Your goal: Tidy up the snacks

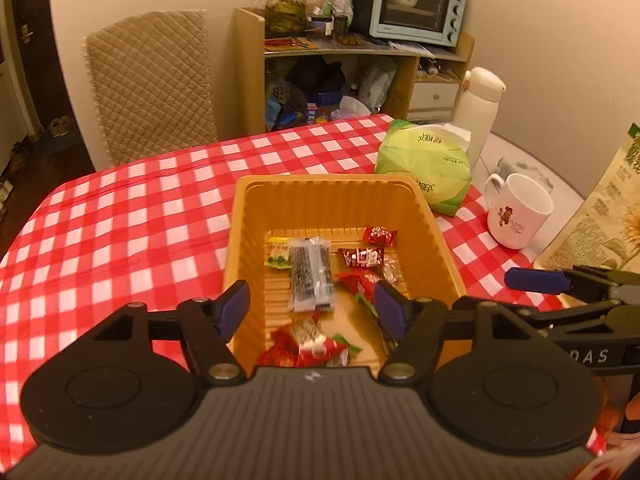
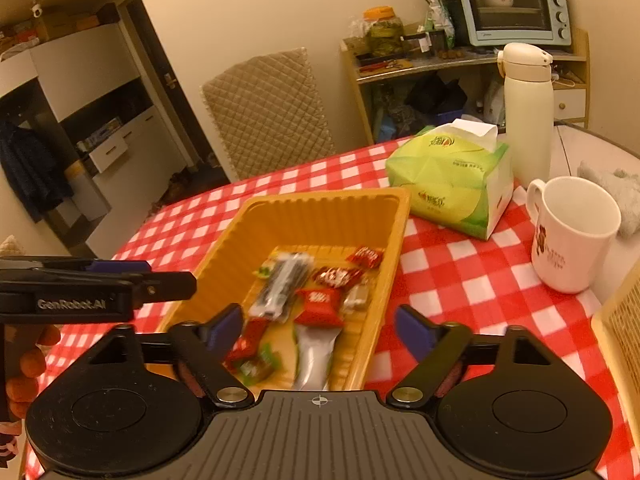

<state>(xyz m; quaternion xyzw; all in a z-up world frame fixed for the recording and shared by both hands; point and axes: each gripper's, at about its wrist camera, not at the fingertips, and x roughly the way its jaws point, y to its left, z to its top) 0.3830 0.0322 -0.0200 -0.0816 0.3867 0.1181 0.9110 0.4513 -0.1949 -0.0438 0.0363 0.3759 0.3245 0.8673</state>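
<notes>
On the red-and-white checked tablecloth (image 1: 132,216), a yellow plastic tray (image 1: 436,240) is sitting with its long axis running from the near edge of the table toward the far side, where a quilted chair back (image 1: 150,84) is standing. The snacks are lying inside the tray, on its ribbed floor. A long black-and-clear packet (image 1: 310,274) is lying lengthwise along the tray, its ends pointing near and far. Just left of its far end a small green-and-yellow candy (image 1: 278,254) is peeking out. To its right, small red wrapped candies (image 1: 368,250) are lying scattered, and a heap of red and green wrappers (image 1: 308,342) is sitting at the near end. In the right wrist view a silver pouch (image 2: 314,360) is also lying at the near end, blurred, its length along the tray.

The left gripper (image 1: 312,308) is hanging over the near part of the tray with its jaws spread apart, holding nothing and touching nothing. The right gripper (image 2: 320,334) is hovering beside it to the right, its jaws standing wider still, also empty; its right finger (image 2: 414,334) is lying over the tablecloth outside the tray.

Right of the tray, a green tissue pack (image 1: 426,164), a white mug (image 1: 520,212) and a white flask (image 1: 478,108) are standing close together.
</notes>
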